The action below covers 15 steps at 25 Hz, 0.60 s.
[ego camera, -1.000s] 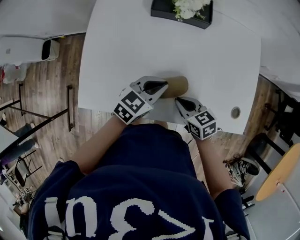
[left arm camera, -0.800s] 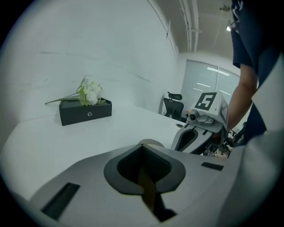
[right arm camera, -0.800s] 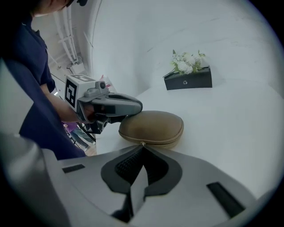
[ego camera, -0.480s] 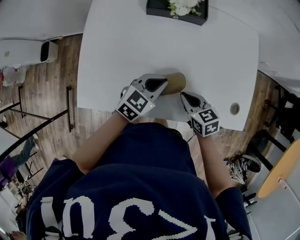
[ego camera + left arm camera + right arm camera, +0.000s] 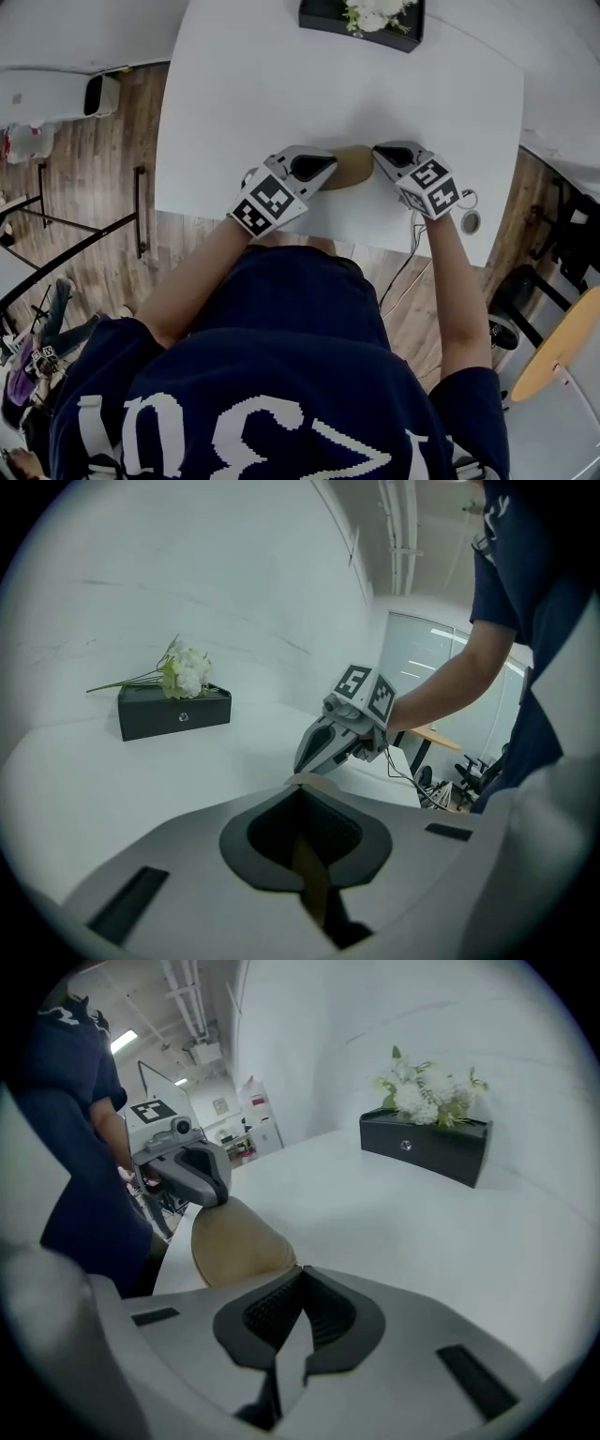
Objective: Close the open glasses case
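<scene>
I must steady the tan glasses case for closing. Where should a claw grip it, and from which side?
Best by the thin edge at the left end of the glasses case, coming from the left as the left claw does; its rounded body looks too broad.

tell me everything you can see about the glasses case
The glasses case is a tan, smooth, rounded shell, leather-like, lying flat on the white table towards the person's side. The left gripper is clamped on one end, a thin tan edge pinched between its jaws. The right gripper, jaws together and empty, sits at the opposite end, at or almost at the shell. Whether the lid is fully down cannot be told.
</scene>
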Tool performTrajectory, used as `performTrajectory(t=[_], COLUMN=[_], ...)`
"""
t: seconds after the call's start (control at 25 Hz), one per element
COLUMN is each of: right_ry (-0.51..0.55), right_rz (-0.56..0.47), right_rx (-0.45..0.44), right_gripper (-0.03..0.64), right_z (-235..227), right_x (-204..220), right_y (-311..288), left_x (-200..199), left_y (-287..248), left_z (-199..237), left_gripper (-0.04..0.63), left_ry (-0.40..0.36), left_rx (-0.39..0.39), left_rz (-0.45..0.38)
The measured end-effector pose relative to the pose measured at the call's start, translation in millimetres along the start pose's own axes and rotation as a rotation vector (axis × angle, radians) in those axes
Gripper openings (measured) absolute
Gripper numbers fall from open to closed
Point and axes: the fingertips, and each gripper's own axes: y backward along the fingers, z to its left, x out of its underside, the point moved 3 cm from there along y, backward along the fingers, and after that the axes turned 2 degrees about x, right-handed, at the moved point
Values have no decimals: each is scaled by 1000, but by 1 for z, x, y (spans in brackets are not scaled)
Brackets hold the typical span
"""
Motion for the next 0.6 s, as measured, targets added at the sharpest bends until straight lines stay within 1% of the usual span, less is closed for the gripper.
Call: performTrajectory(t=[0.12, 0.2, 0.24, 0.28, 0.32, 0.4, 0.44, 0.52, 0.6], right_ry=[19, -2, -12, -16, -12, 1, -1, -21, -57], right_rz=[29, 29, 9, -34, -103, -272, -348, -483, -618], right_rx=[-45, -39, -24, 6, 55, 186, 248, 341, 386], right_gripper=[23, 25, 25, 26, 25, 25, 25, 25, 25], right_z=[-1, 0, 1, 0, 0, -4, -6, -8, -8], right_x=[-3, -5, -9, -16, -27, -58, -73, -103, -130], right_y=[-2, 0, 4, 11, 21, 48, 63, 93, 122], left_x=[1, 1, 2, 3, 4, 1, -5, -22, -47], left_y=[1, 2, 3, 4, 7, 17, 25, 44, 64], left_z=[1, 3, 5, 7, 11, 23, 31, 47, 61], left_gripper=[12, 12, 12, 12, 13, 12, 12, 13, 12], left_ry=[35, 57, 66, 76, 90, 130, 144, 138, 100], left_rx=[15, 39, 48, 51, 46, 9, -19, -89, -161], left_rz=[2, -1, -4, -8, -11, -36, -62, -127, -191])
